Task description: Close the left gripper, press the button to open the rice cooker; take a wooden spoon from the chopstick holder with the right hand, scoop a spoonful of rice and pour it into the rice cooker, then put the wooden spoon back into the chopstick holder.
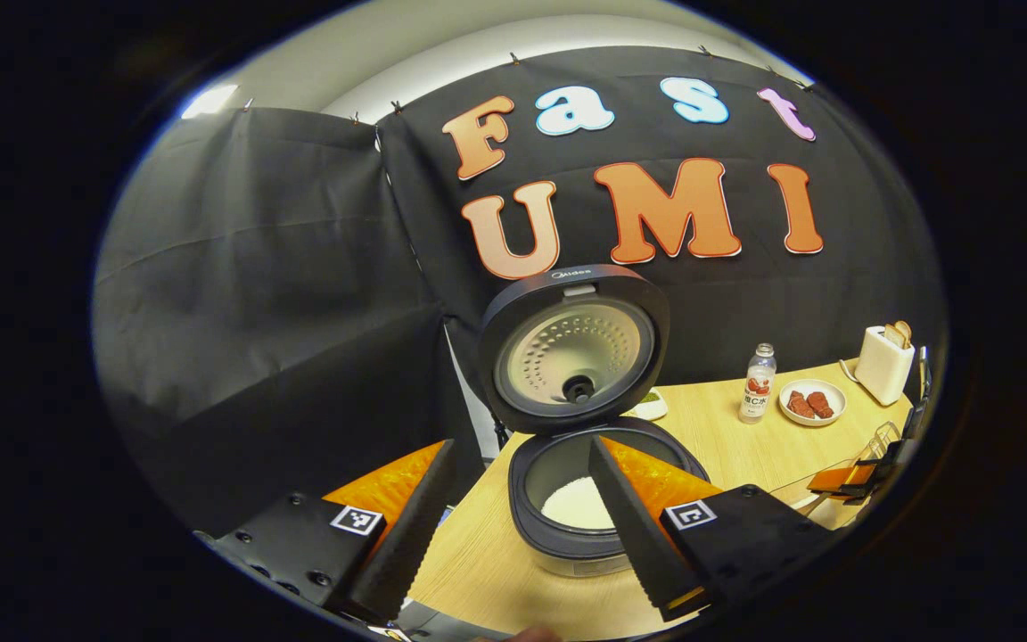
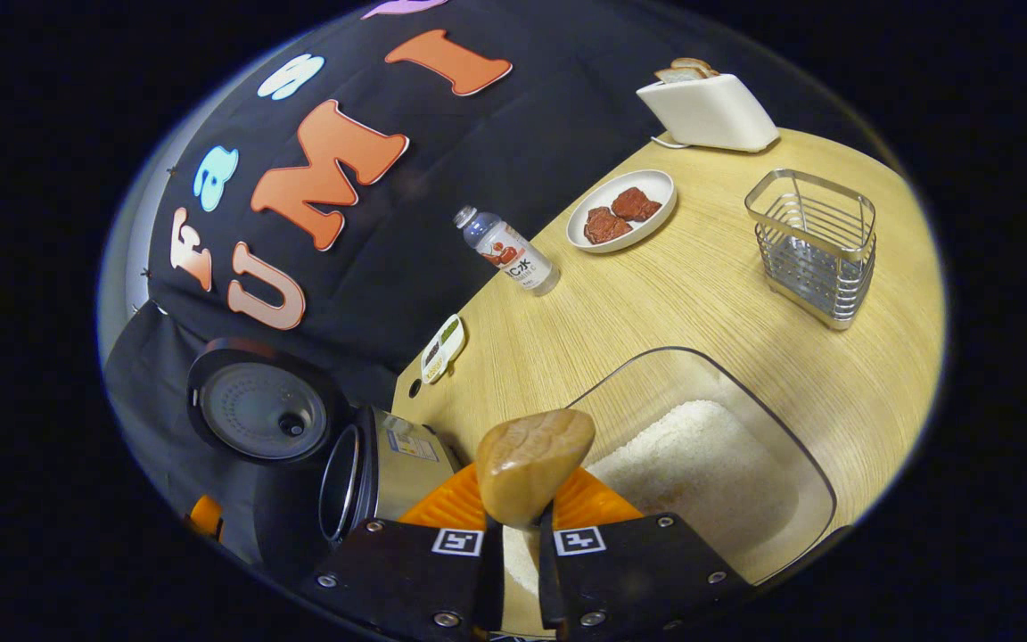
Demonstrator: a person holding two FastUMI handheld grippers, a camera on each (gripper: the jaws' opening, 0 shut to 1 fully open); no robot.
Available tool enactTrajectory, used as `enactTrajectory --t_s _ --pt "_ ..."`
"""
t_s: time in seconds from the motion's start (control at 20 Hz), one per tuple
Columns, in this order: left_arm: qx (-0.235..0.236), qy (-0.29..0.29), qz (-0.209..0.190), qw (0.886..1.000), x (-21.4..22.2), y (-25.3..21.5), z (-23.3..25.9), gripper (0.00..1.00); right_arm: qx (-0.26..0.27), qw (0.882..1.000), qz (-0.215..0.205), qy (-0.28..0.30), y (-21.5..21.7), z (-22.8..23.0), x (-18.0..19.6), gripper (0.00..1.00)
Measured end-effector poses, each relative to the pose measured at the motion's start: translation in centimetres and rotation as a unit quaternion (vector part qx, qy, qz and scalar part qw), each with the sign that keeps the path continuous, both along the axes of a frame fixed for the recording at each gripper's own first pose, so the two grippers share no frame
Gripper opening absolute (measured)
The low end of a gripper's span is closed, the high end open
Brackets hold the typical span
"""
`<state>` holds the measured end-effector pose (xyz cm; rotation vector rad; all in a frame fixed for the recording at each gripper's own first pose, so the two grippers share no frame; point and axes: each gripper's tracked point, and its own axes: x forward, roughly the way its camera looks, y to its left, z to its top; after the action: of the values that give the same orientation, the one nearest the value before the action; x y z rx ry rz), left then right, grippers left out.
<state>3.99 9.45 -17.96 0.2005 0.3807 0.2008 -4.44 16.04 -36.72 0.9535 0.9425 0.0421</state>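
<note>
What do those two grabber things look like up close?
Each gripper is a blocky black body dotted with small silver screws. The left gripper has two long, wedge-shaped jaws with saw-toothed inner edges, and a square black-and-white marker sits on the block behind each one. The right gripper carries the same pair of square markers on its black blocks. No cables or sleeves are visible.
</note>
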Motion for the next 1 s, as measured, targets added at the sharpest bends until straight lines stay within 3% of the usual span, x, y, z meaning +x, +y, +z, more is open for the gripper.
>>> enactTrajectory --t_s 0.05,0.1,0.25,0.3,0.6,0.65,0.7,0.95,1.0 --pt "0.0 0.001 0.001 1.0 0.0 0.0 -0.1 0.99 0.006 1.0 -0.002 0.004 0.0 0.0 0.1 0.15" --pt "0.0 0.001 0.001 1.0 0.0 -0.1 -0.2 0.92 0.015 1.0 -0.006 0.005 -0.2 -0.1 0.2 0.15" --pt "0.003 0.001 -0.003 1.0 0.4 -0.5 -0.1 0.92 0.044 0.999 -0.018 0.014 -0.5 -0.2 0.4 0.15" --pt "0.004 0.001 -0.006 1.0 0.4 -0.7 -0.1 0.99 0.053 0.998 -0.021 0.015 -0.7 -0.4 0.5 0.15" --pt "0.008 -0.002 -0.012 1.0 0.8 -1.7 0.3 1.0 0.088 0.995 -0.042 0.018 -2.9 -0.6 0.8 0.15" --pt "0.008 -0.002 -0.011 1.0 0.8 -1.8 0.3 0.99 0.093 0.994 -0.048 0.019 -3.5 -0.5 0.8 0.11" --pt "0.008 -0.002 -0.011 1.0 0.9 -1.9 0.2 0.99 0.098 0.993 -0.056 0.018 -4.3 -0.5 1.2 0.15" --pt "0.009 -0.008 -0.012 1.0 1.1 -2.9 0.8 1.0 0.127 0.988 -0.087 0.005 -7.6 0.4 2.2 0.14" --pt "0.009 -0.011 -0.013 1.0 1.2 -3.2 0.9 1.0 0.132 0.987 -0.091 0.005 -8.1 0.5 2.3 0.19"
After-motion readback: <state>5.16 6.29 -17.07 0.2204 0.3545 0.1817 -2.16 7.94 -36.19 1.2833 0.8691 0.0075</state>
